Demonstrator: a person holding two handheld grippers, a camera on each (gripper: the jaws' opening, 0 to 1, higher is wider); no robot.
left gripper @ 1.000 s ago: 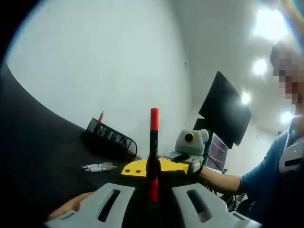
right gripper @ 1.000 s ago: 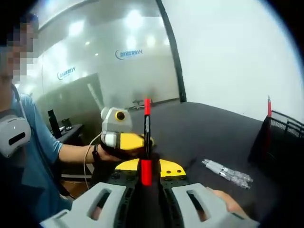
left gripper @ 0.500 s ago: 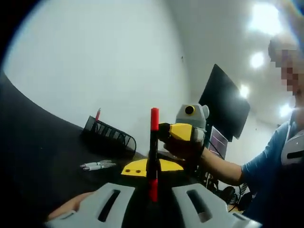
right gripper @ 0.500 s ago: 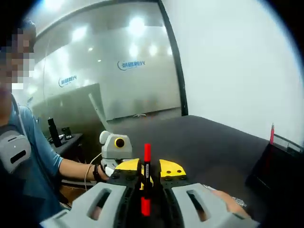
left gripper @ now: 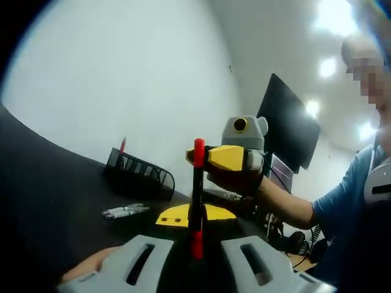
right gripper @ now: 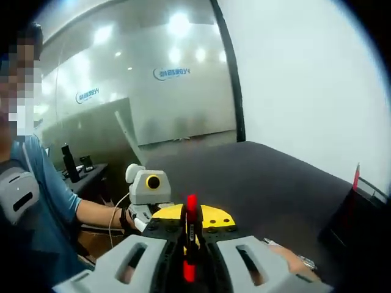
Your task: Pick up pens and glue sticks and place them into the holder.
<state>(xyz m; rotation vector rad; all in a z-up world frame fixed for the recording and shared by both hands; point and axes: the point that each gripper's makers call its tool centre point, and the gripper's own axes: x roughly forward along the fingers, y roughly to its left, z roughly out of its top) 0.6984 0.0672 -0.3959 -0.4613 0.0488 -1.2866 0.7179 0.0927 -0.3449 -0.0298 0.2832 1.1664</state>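
Left hand-held gripper clenches a red-capped pen upright — right hand-held gripper pinches the same pen. At 10 o'clock on the counter: pens, then the mesh holder.

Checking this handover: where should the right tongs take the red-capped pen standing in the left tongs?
Grip the upper black barrel under the red cap, coming in level from the side. The red-capped pen stands upright with its lower end clamped in the left tongs, leaving its upper part free. The right tongs sit at the cap.
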